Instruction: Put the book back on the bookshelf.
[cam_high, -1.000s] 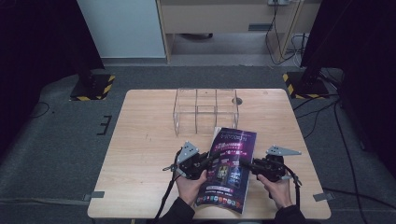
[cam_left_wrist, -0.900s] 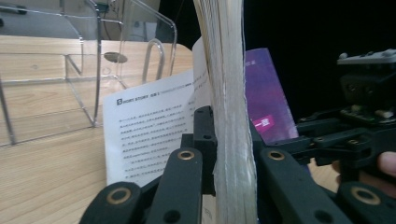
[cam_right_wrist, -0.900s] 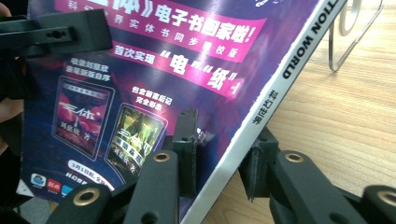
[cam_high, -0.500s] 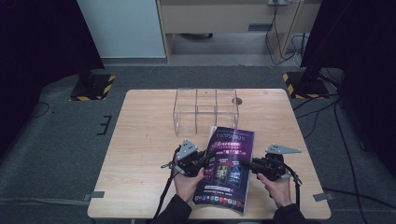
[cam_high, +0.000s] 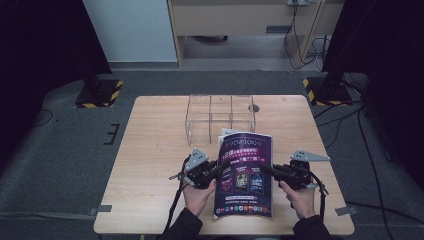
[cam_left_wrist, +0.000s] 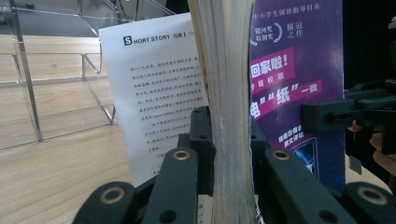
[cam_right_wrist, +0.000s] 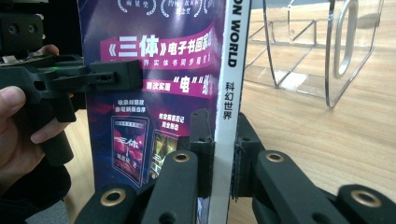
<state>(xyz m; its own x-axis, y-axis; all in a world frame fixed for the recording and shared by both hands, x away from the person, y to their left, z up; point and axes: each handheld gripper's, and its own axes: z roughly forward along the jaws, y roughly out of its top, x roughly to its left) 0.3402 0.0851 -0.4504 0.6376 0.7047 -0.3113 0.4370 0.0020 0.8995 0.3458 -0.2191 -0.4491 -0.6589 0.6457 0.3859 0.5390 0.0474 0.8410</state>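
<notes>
A purple-covered magazine (cam_high: 245, 172) is held above the table's near middle, its cover facing up and its far end toward the rack. My left gripper (cam_high: 220, 167) is shut on its page-edge side, the pages (cam_left_wrist: 226, 93) clamped between the black jaws. My right gripper (cam_high: 272, 169) is shut on the white spine (cam_right_wrist: 231, 70). A loose white text page (cam_left_wrist: 159, 93) sticks out beyond the magazine's far edge. A clear acrylic divider rack (cam_high: 220, 116) stands just beyond the magazine.
The wooden table (cam_high: 150, 150) has a round grommet hole (cam_high: 253, 107) at the back right of the rack. Black stands with yellow-black feet (cam_high: 97, 92) flank the table on the grey floor. Cables trail at the right.
The magazine and both grippers have shifted slightly toward the rack, and the loose white page now pokes out at its far edge.
</notes>
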